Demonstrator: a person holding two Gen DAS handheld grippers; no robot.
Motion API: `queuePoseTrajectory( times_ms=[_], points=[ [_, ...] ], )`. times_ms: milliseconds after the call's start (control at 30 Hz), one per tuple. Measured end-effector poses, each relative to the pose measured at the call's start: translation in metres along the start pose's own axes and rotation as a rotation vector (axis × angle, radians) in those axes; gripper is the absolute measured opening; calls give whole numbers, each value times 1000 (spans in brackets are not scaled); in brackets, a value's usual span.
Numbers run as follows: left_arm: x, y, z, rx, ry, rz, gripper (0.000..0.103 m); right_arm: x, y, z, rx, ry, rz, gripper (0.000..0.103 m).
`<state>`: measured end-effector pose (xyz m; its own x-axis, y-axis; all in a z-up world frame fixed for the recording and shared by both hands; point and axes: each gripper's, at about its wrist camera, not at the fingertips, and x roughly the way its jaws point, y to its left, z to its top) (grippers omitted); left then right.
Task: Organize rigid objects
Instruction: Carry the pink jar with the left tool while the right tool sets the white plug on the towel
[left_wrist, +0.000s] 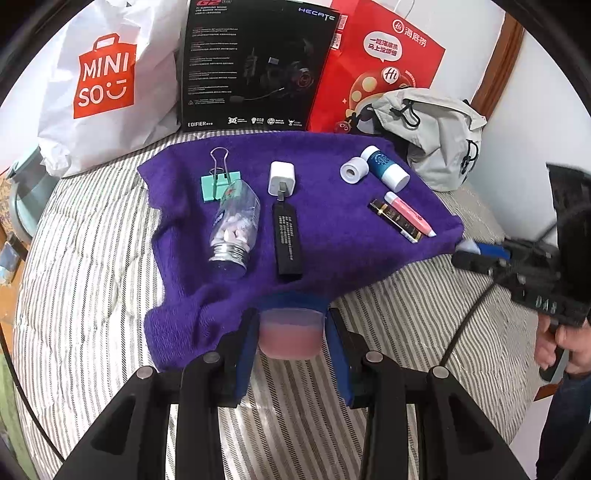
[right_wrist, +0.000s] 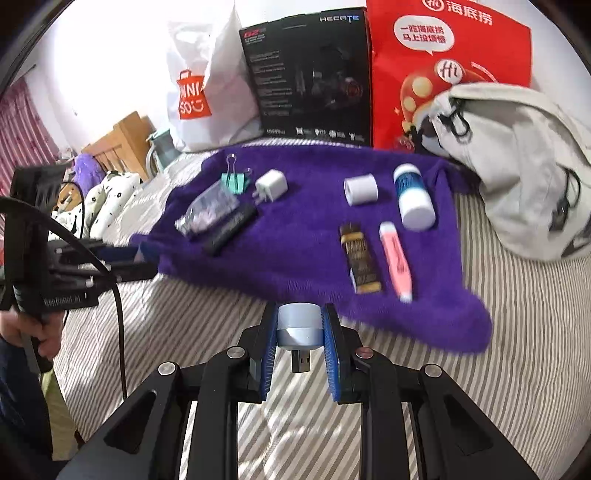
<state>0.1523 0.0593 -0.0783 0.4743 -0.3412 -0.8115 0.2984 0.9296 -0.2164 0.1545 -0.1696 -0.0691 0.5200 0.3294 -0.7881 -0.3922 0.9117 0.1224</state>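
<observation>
A purple towel (left_wrist: 325, 229) (right_wrist: 303, 243) lies on the striped bed. On it rest a green binder clip (left_wrist: 219, 182), a clear pill bottle (left_wrist: 234, 229), a white charger (left_wrist: 282, 179), a black bar (left_wrist: 287, 242), a white tape roll (left_wrist: 354, 169), a blue-and-white bottle (left_wrist: 386, 168), a gold-black tube (left_wrist: 395, 220) and a pink highlighter (left_wrist: 410, 214). My left gripper (left_wrist: 291, 332) is shut on a pink translucent cup (left_wrist: 290, 338) at the towel's near edge. My right gripper (right_wrist: 299, 328) is shut on a silver USB device (right_wrist: 298, 326) just short of the towel.
Behind the towel stand a white Miniso bag (left_wrist: 107, 81), a black headset box (left_wrist: 255, 66) and a red paper bag (left_wrist: 384, 59). A grey drawstring bag (left_wrist: 436, 136) (right_wrist: 517, 166) lies at the towel's right. A hand (left_wrist: 565, 347) holds the other gripper.
</observation>
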Motion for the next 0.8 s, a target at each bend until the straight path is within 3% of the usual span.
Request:
queuePoseTrajectory(
  times_ms=[400, 800],
  points=[
    [-5, 29, -3, -52, -4, 31, 35, 77, -13, 66, -32, 29, -42, 23],
    [1, 32, -4, -57, -2, -2, 35, 134, -8, 90, -87, 106, -104, 24]
  ],
)
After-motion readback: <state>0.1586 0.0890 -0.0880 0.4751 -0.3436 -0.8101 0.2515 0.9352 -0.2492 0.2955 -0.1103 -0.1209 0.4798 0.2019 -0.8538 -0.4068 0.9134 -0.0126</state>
